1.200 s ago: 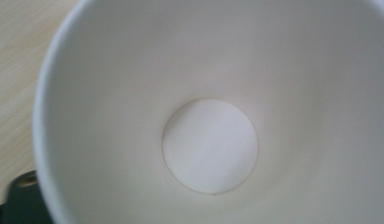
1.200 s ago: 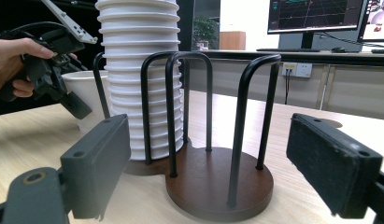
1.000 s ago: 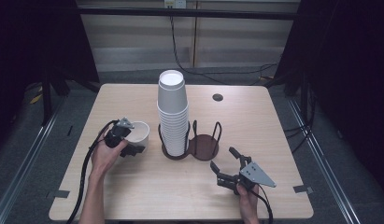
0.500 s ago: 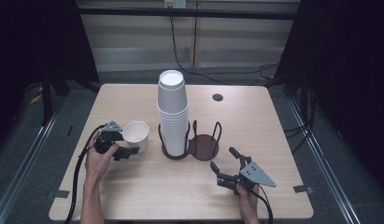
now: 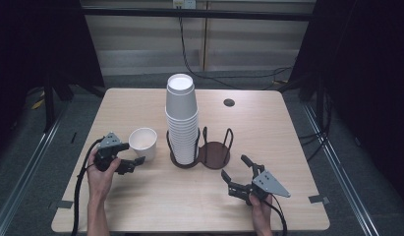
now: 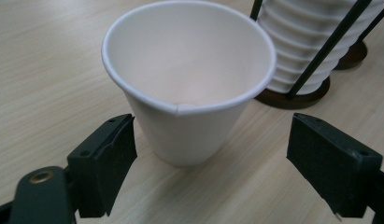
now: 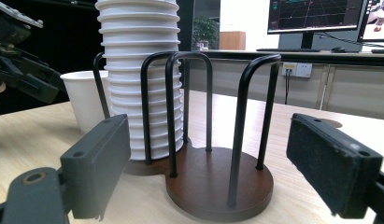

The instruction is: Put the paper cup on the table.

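Observation:
A single white paper cup (image 5: 143,141) stands upright on the wooden table, left of a dark two-ring cup holder (image 5: 215,153). The holder's left ring carries a tall stack of white cups (image 5: 182,115); its right ring is empty. My left gripper (image 5: 129,156) is open just left of the single cup. In the left gripper view the cup (image 6: 189,93) stands a little beyond my left gripper (image 6: 213,158), apart from both jaws. My right gripper (image 5: 234,166) is open on the near right. In the right gripper view my right gripper (image 7: 213,158) faces the empty ring (image 7: 217,186).
A dark round grommet (image 5: 229,102) sits in the tabletop at the back right. The left gripper's cable (image 5: 80,187) trails off the near left edge. Bare wood lies between the two hands. Monitors (image 7: 316,14) show beyond the table in the right gripper view.
My left gripper has drawn back from the single cup toward the near left, and the cup stays standing. The right gripper has not moved.

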The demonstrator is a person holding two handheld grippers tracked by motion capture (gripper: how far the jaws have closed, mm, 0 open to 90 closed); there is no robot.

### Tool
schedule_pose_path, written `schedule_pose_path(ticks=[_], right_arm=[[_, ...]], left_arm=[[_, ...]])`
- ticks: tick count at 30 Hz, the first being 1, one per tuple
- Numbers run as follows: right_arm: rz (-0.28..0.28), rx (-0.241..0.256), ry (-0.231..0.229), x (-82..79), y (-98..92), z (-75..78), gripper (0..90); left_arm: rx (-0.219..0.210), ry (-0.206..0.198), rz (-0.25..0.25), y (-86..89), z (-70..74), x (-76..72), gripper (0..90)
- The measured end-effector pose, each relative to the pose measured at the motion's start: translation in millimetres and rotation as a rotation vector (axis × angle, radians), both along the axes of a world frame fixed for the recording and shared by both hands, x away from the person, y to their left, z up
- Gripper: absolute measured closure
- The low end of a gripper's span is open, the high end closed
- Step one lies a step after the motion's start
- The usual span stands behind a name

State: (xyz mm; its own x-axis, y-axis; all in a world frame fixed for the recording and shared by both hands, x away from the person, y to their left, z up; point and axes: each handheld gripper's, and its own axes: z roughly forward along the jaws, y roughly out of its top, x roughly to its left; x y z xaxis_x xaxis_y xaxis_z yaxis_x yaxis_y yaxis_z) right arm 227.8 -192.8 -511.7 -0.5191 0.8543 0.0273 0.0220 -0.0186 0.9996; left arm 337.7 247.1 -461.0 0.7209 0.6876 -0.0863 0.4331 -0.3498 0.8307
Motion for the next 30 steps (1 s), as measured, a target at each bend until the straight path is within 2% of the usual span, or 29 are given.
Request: schedule_pose_path(ticks=[2,5,11,16,19,20,23,25,27,30], right_arm=[[0.000,-0.001,-0.001,0.0,0.0,0.0,13.1],[0.000,-0.001,-0.001,0.0,0.0,0.0,13.1],[0.000,0.000,-0.001,0.0,-0.1,0.0,13.1],[0.000,-0.001,-0.001,0.0,0.0,0.0,13.1],[0.000,-0.001,-0.001,0.0,0.0,0.0,13.1],[0.000,-0.001,-0.001,0.0,0.0,0.0,13.1],[0.000,-0.001,-0.001,0.0,0.0,0.0,13.1],[0.000,-0.001,-0.001,0.0,0.0,0.0,13.1],[0.000,0.000,-0.001,0.0,-0.1,0.0,13.1],[0.000,0.000,-0.001,0.0,-0.1,0.0,13.1]], left_arm=[[-0.022,-0.010,0.006,1.0,1.0,-2.5,15.9],[-0.038,-0.034,0.042,2.7,3.5,-8.4,15.9],[-0.100,-0.079,0.043,1.8,5.5,-22.1,15.9],[-0.131,-0.112,0.056,-1.9,6.7,-31.7,15.9],[-0.202,-0.130,0.070,-2.0,7.8,-38.6,16.1],[-0.200,-0.142,0.073,-2.3,8.1,-40.9,16.2],[-0.212,-0.175,0.049,-4.4,8.9,-46.2,16.4],[-0.242,-0.195,0.052,-5.5,8.8,-50.2,17.8],[-0.277,-0.195,0.026,-6.8,8.2,-52.4,17.8],[-0.270,-0.204,0.006,-13.0,7.0,-56.9,17.8]])
